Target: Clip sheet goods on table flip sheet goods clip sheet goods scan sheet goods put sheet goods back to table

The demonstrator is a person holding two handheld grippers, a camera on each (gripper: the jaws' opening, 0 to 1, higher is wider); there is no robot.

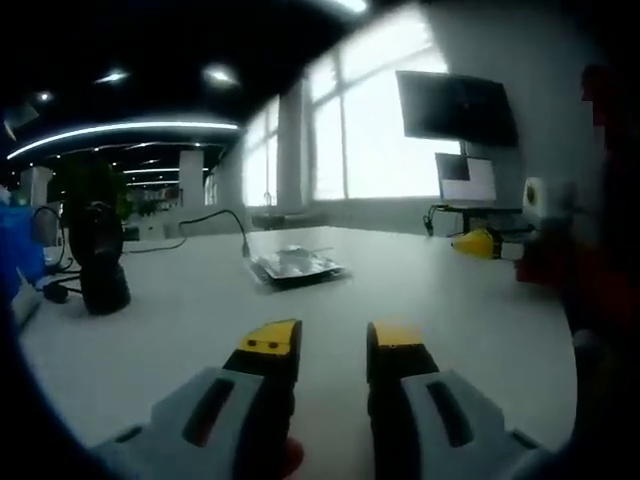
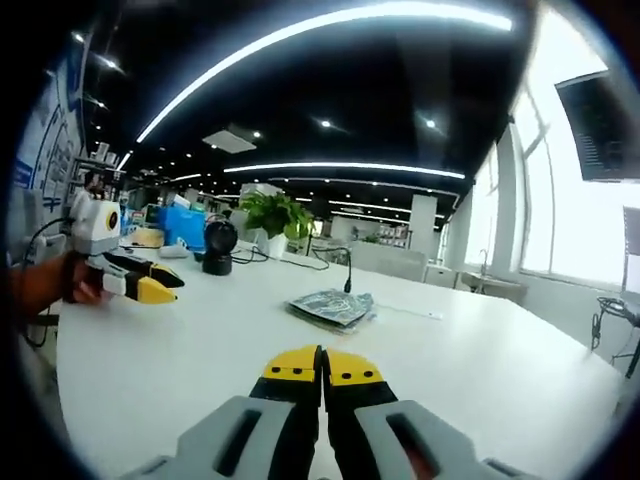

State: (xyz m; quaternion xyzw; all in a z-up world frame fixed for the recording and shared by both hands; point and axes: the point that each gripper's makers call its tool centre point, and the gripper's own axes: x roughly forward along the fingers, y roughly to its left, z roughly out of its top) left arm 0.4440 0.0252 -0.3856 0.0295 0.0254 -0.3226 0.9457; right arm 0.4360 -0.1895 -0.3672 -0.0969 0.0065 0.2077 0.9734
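A thin stack of sheet goods [image 1: 297,263] [image 2: 334,307] lies flat mid-counter [image 1: 430,300], likely light, floppy, best pinched at an edge, beyond the spread left tool [image 1: 333,345] and pressed-together right tool [image 2: 322,368].

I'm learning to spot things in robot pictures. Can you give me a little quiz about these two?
1. True or false: the right gripper has its fingers apart.
2. Where does the sheet pack lie? A) on the table B) in the left gripper C) on the floor
3. Fill in: the left gripper's fingers are ____ with nothing between them.

Key: 1 false, they are together. 2 A. 3 open.
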